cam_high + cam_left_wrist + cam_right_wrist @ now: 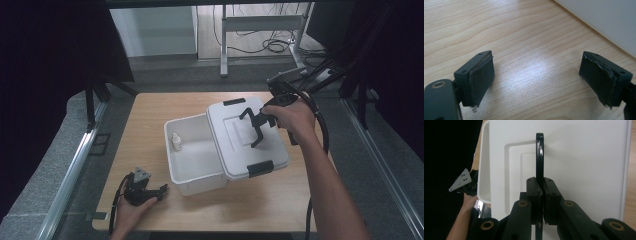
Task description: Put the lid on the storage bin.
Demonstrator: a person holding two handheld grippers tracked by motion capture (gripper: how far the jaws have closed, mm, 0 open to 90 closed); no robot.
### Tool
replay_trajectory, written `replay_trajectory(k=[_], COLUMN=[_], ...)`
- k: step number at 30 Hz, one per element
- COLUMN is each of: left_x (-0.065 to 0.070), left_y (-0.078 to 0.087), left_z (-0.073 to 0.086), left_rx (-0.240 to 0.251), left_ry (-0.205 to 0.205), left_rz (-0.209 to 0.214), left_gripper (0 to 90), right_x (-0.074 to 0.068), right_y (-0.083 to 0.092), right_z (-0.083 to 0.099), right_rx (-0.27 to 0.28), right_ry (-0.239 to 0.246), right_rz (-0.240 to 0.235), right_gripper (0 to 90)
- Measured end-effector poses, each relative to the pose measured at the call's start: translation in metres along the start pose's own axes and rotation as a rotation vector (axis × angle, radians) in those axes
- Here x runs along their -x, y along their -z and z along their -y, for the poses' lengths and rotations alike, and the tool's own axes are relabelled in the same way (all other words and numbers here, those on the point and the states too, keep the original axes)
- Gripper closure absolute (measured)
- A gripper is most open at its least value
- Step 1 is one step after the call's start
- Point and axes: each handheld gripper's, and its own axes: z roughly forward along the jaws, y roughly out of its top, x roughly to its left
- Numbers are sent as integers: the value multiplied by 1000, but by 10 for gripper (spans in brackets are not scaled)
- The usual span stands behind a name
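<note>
A white plastic box (200, 186) stands mid-table with a small white bottle (176, 141) inside at its left wall. Its white lid (227, 155) lies over the box's right part, shifted to the right and slightly skewed. My right gripper (265, 119) is shut on the lid's black handle (256, 135). In the right gripper view the thin handle (539, 155) rises upright between the closed jaws (541, 192) above the lid (586, 165). My left gripper (161, 189) rests low on the table, left of the box's front corner, open and holding nothing (536, 75).
The wooden table (524, 32) lies under the left jaws, with the box's white wall (604, 20) just beyond them. Black latches (260, 168) sit on the lid's near and far edges. Table frames and cables stand on the floor behind.
</note>
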Motion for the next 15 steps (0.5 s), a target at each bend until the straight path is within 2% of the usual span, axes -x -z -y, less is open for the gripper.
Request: replay_trajectory(k=[11, 15], left_x=[0, 0], left_y=[0, 0], left_z=[0, 0], left_rx=[0, 0], left_ry=[0, -1], left_rz=[0, -1], left_gripper=[126, 126], right_x=[-16, -20], right_y=[-22, -29], right_z=[-7, -10], right_rx=[-29, -35], right_ry=[9, -4], right_rz=[-12, -19], right_gripper=[850, 850])
